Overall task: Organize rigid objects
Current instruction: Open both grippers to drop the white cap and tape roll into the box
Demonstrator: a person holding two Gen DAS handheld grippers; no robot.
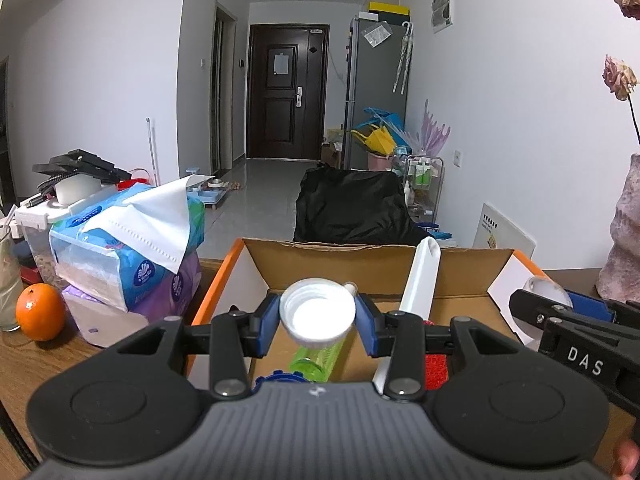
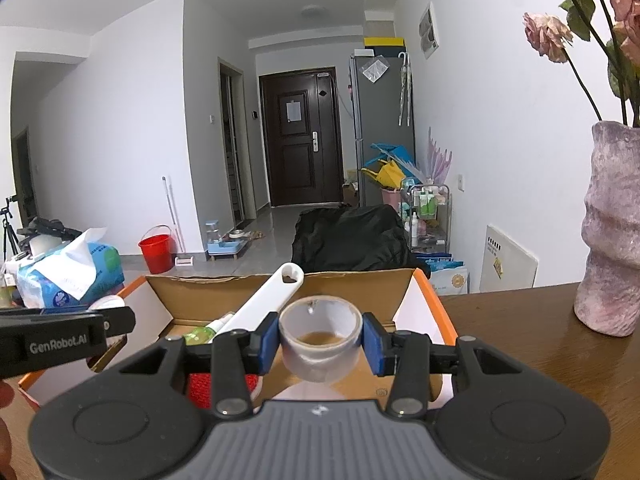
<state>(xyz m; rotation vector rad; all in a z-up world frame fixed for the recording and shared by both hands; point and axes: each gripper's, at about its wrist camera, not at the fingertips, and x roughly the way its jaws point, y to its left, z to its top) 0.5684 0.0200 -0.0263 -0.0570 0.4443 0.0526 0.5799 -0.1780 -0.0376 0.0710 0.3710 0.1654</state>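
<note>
Both grippers hang over the open cardboard box [image 1: 460, 268] on the wooden table [image 2: 520, 344], each with something to drop in, so the step in hand looks like the placing one. The left gripper [image 1: 318, 316] has a white bottle cap [image 1: 318, 312] between its blue pads [image 1: 269, 322]; the left pad touches the cap, while a sliver of gap shows at the right pad, so the grasp looks slack and may be letting go. Under it in the box lie a green bottle [image 1: 316, 360], a long white plastic piece [image 1: 420, 280] leaning on the far wall, and something red [image 1: 436, 368]. The right gripper [image 2: 320, 340] is clenched on a roll of clear tape [image 2: 320, 336], pads pressing both sides, over the right half of the box. The next move probably calls for lowering each load to a bare patch of the box floor, clear of the bottle and the white piece, then spreading the fingers fully and lifting straight out so nothing tips
</note>
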